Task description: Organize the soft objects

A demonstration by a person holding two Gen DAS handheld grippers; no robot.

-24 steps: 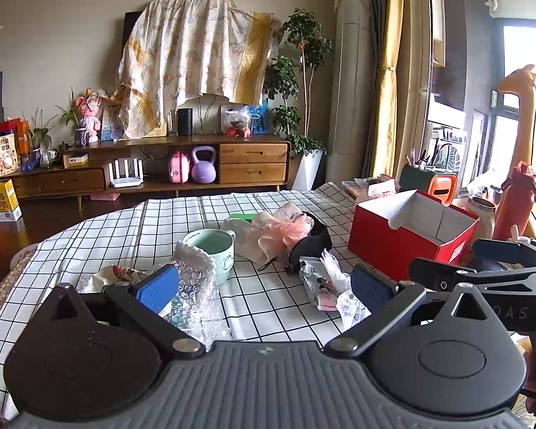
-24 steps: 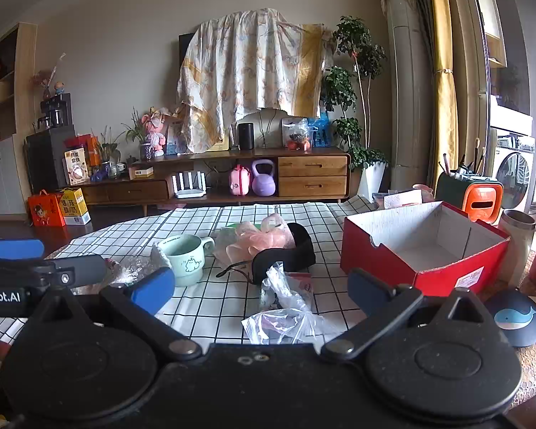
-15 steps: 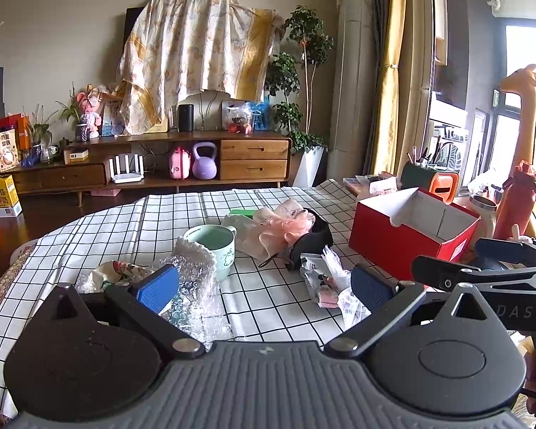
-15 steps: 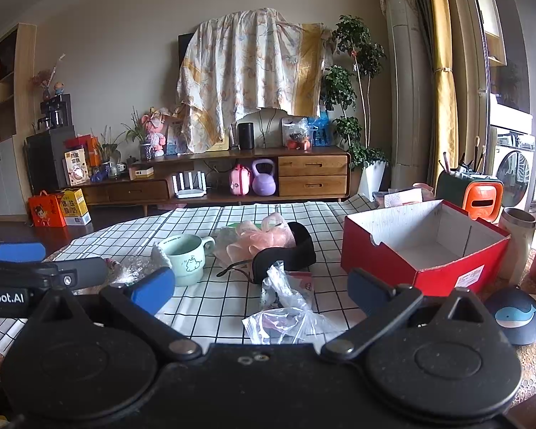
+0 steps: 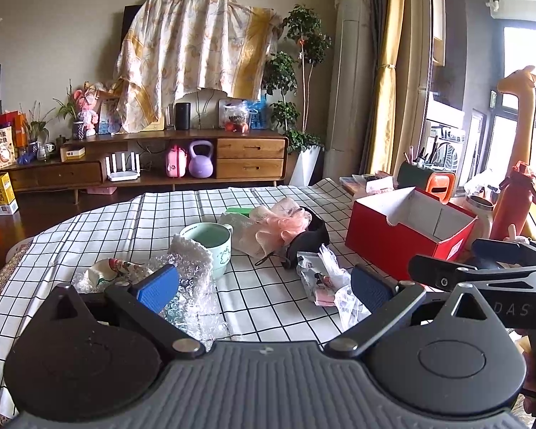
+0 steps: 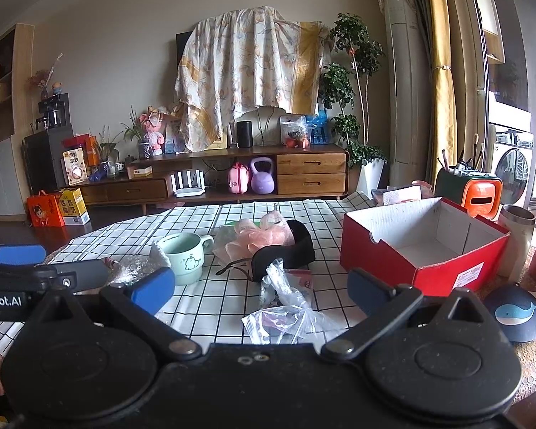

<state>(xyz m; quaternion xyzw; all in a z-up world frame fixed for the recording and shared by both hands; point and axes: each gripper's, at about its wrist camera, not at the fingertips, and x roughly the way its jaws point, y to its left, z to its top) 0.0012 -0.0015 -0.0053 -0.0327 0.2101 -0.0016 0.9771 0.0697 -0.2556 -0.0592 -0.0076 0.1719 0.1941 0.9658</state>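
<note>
- Since the earlier frames, almost nothing has moved: both views keep the same framing, and every item on the worktop [image 6: 203,307] lies where it lay.
- Left gripper [image 5: 264,282]: jaws wide apart and empty, hovering at the near edge, low in the left-wrist view, above the bubble wrap [image 5: 193,286].
- Right gripper [image 6: 261,286]: jaws wide apart and empty, low in the right-wrist view, just short of the clear plastic bag [image 6: 286,314].
- Soft items cluster mid-frame: a pink mesh bath puff [image 6: 264,236] touching a black padded band [image 6: 286,254], with the crumpled bag nearer the camera.
- The red box [image 6: 411,250], open-topped and apparently empty, stands right of centre; it is judged the likely receptacle.
- Step in hand, as judged: approach for a first pick. Take the nearest soft piece, close on its bulk rather than a loose edge, and steer clear of the green mug [image 6: 182,257].
- Orientation: the bag's long axis runs roughly from lower centre up toward frame centre; the band curves, its open side facing lower left.
</note>
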